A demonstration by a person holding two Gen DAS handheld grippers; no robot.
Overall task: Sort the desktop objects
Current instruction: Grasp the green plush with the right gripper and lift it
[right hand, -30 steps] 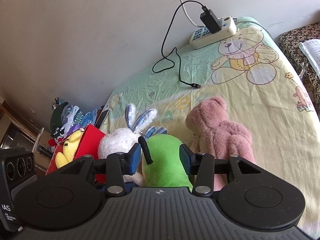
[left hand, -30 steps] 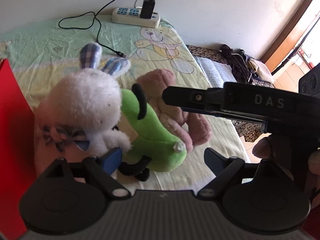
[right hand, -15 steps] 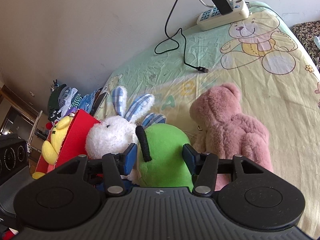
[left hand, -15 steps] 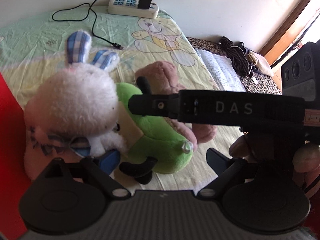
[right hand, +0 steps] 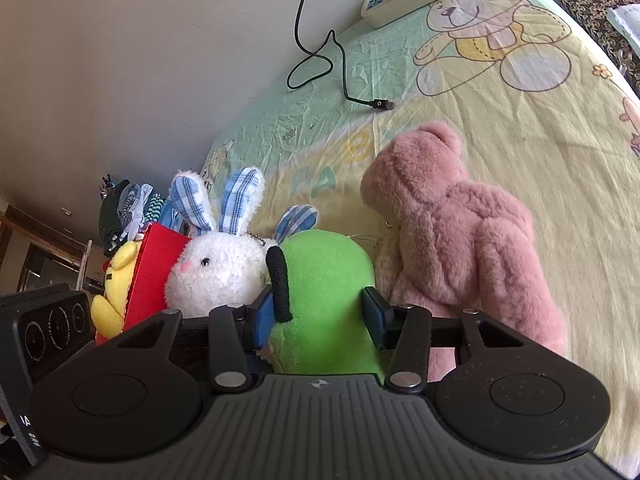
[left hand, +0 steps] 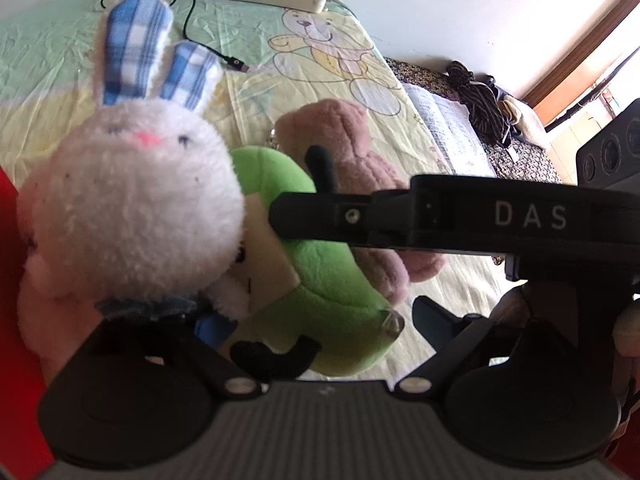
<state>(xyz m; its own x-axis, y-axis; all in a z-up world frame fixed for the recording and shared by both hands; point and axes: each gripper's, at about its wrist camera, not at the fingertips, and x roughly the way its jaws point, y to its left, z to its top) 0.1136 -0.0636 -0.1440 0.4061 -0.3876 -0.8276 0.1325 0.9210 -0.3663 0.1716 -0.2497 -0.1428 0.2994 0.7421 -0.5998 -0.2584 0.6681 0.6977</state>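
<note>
Right gripper (right hand: 316, 316) clamps green plush (right hand: 324, 280) on cartoon-bear bedsheet (right hand: 520, 120); left gripper (left hand: 320, 324) spread apart.

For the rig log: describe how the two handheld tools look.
Both are black plastic. Each has a ribbed body, two round discs, silver pivot screws and blue finger pads. The right tool, seen from the left tool, bears white "DAS" lettering and round recesses on its rear block.

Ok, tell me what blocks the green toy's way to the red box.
The white rabbit sits directly between the green toy and the red box, pressed against both. The right tool straddles the green toy, its fingers on either side. A yellow toy lies at the box already. The pink bear lies on the other side, clear.
</note>
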